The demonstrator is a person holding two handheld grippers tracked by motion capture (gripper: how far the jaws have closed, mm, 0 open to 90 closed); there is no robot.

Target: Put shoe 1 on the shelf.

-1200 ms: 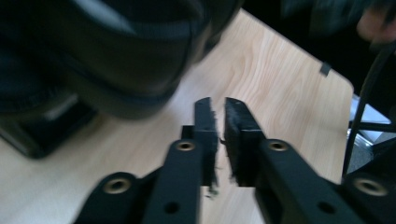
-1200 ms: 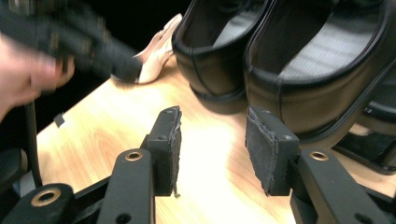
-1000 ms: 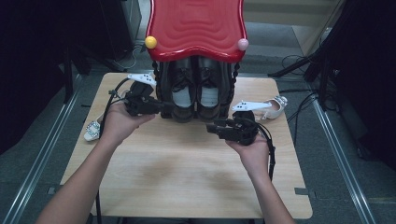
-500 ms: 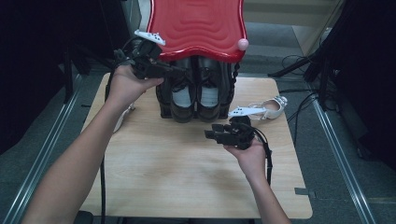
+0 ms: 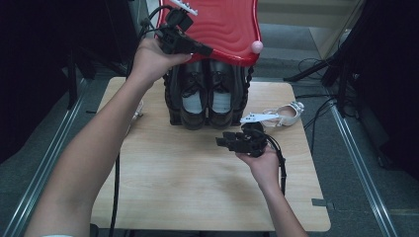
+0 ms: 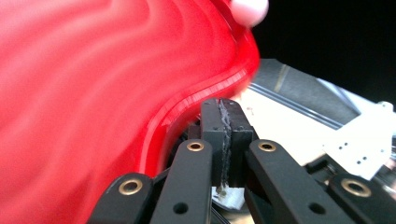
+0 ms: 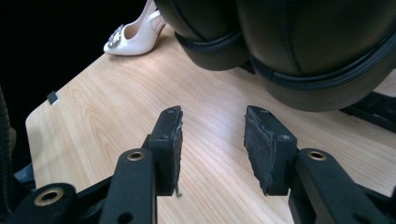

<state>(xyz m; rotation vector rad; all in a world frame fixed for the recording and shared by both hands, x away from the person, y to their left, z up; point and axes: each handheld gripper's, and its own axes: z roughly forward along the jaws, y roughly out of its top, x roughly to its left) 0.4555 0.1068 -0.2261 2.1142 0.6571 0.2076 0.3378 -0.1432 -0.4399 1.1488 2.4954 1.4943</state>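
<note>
The left arm is reaching forward and up from the bottom left of the high view, its hand (image 5: 148,59) lifting the left gripper (image 5: 206,50) to the near left edge of the red lid (image 5: 222,24). In the left gripper view the jaws are standing pressed together with nothing between their pads, their tips sitting just beside the lid's glossy rim (image 6: 187,107) (whether they are touching it cannot be told). A pale pink ball (image 5: 257,47) is sitting at the lid's right corner.

Under the lid, a dark rack (image 5: 174,98) is standing at the far middle of the worktop (image 5: 197,187) and holding a pair of black shoes (image 5: 207,98), side by side with toes pointing toward the person. A white shoe (image 5: 137,109) is peeking out behind the left forearm, near the worktop's left edge.

The right arm is coming in from the bottom right, its hand (image 5: 264,163) holding the right gripper (image 5: 220,143) low over the worktop, pointing left just in front of the rack. Its jaws are standing apart and holding nothing, with bare wood showing between the pads (image 7: 170,140); the black toes (image 7: 280,51) are looming just beyond them. A white heeled shoe (image 5: 284,116) with a jewelled buckle is lying on the worktop right of the rack, near the right gripper.
</note>
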